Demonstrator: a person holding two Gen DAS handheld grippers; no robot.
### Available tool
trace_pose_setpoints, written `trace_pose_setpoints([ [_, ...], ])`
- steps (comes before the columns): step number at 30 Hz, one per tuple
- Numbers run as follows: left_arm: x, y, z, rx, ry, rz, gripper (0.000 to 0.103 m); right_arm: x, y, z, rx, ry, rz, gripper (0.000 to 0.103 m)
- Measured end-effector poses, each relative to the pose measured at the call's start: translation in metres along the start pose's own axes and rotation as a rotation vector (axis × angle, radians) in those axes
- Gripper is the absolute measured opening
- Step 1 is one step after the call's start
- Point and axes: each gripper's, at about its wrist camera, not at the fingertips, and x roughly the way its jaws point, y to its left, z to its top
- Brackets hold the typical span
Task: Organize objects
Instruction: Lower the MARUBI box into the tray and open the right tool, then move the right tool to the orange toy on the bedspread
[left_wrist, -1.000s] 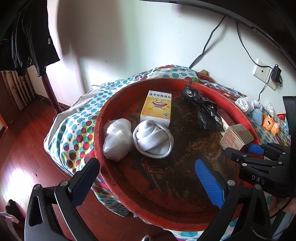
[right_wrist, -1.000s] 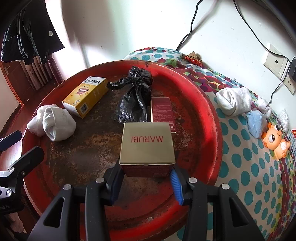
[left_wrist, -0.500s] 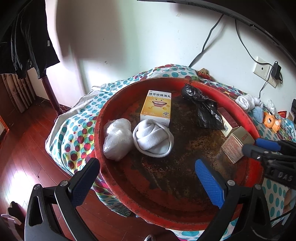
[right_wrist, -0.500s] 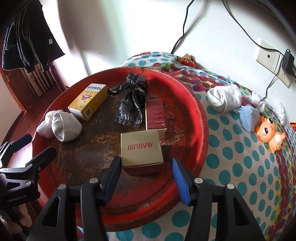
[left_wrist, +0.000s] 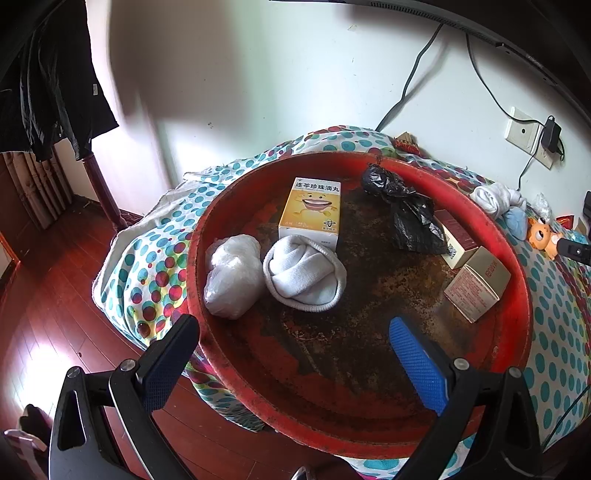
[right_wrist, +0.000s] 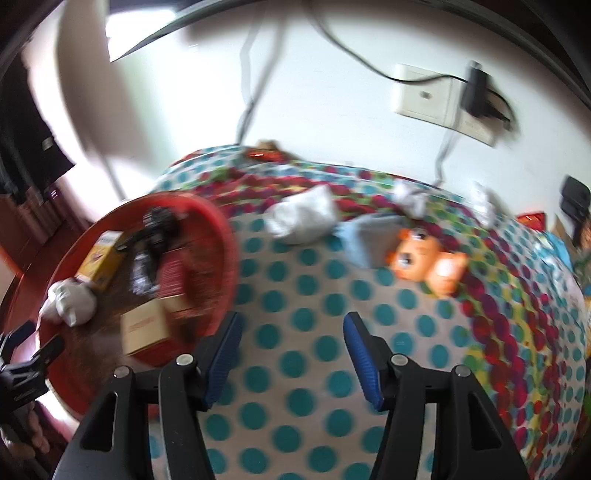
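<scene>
We see a round red tray (left_wrist: 517, 280) with a worn, rusty, rough floor. On it lie cardboard boxes, one glossy yellow (left_wrist: 312, 208), a crinkled shiny black plastic bag (left_wrist: 410, 214), and a soft white knitted cloth roll (left_wrist: 304, 275). Beneath lies matt dotted cloth (right_wrist: 314, 302); the wooden floor (left_wrist: 48, 314) shines.

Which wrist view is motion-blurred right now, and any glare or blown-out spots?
Right wrist view: heavy smear across the red tray, orange toy and wall socket; only the right tongs stay crisp. Wall at upper left is blown out. Left wrist view: sharp, yellow box lettering resolves; bright sun patch on the wooden floor; strong fisheye bending at the edges.
</scene>
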Motion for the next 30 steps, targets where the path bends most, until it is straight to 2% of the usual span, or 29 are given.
trace_pose_setpoints([
  [3,0.000,0.000,0.000,0.000,0.000,-0.001,0.103,0.006,-0.040,0.005,0.086,0.011,-0.037,0.065],
  [5,0.000,0.000,0.000,0.000,-0.001,0.000,0.103,0.012,-0.063,0.006,0.142,0.023,-0.055,0.074],
  [10,0.001,-0.001,-0.001,0.003,0.001,0.001,0.103,0.032,-0.106,0.012,0.257,0.037,-0.080,0.080],
  [22,0.003,-0.012,0.000,0.042,0.002,0.010,0.103,0.082,-0.138,0.034,0.397,0.013,-0.166,0.081],
  [25,-0.001,-0.013,0.001,0.046,-0.029,0.029,0.103,0.089,-0.140,0.037,0.397,-0.010,-0.176,0.080],
  [30,-0.008,-0.016,0.004,0.066,-0.080,0.050,0.103,0.095,-0.132,0.044,0.318,-0.035,-0.202,0.080],
])
